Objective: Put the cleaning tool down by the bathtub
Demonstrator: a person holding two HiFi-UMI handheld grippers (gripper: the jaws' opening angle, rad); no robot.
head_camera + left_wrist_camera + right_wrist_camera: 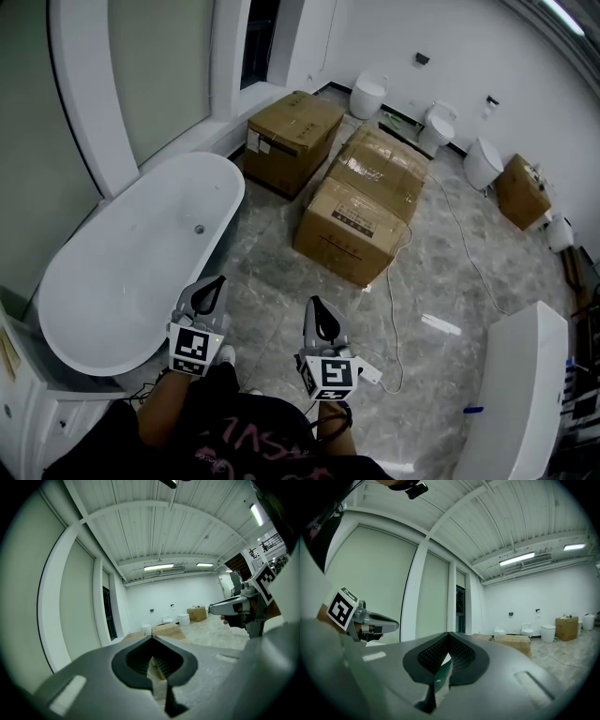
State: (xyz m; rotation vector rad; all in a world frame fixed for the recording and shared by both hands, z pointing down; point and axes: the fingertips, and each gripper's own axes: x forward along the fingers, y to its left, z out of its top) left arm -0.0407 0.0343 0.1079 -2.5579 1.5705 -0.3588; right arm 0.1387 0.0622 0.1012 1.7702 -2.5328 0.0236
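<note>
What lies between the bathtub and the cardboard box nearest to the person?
Only bare grey floor; the head view shows nothing between the bathtub and that cardboard box.

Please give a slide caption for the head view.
Left tool and right tool, both shut, beside a white bathtub; cardboard boxes ahead.

Bathtub glossy white — floor polished marble; boxes matt cardbd.

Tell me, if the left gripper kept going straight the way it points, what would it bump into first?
Probably the cardboard boxes: they show just past the closed tips of the left gripper. It might clear them and reach the far wall instead; depth is unclear.
</note>
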